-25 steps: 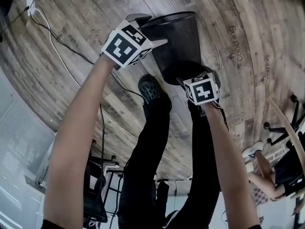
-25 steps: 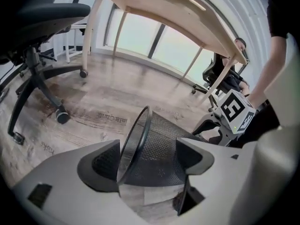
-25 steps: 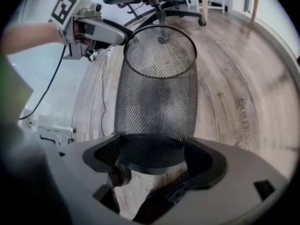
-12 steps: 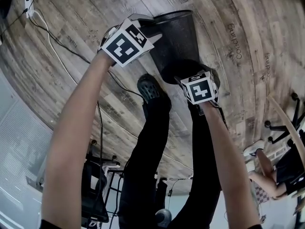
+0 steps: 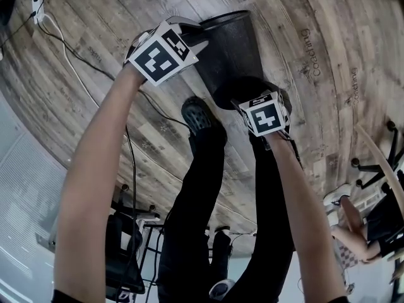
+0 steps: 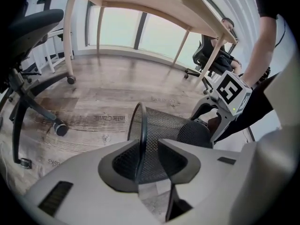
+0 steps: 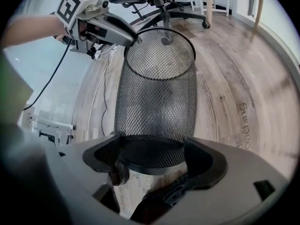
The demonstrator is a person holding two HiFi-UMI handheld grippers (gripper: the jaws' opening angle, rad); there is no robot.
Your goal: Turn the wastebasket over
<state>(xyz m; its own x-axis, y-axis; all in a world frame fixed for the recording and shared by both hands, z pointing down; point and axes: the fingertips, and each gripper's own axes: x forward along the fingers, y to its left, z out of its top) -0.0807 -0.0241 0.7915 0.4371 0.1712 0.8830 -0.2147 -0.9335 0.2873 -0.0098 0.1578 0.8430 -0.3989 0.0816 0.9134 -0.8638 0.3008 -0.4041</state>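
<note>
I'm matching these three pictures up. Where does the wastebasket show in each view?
Head view: the wastebasket is at upper centre, between the two marker cubes.
Left gripper view: the wastebasket is at lower centre, rim nearest.
Right gripper view: the wastebasket fills the centre, base nearest.
Shared landmark: the left hand-held gripper, jaws closing with the rim between them.

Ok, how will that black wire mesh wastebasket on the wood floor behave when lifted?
The black wire mesh wastebasket is open mesh, so probably light for its size. Round and tapered, on its side, it may roll in a curve if pushed. Its thin rim might flex or slip between the left gripper's closing jaws.
</note>
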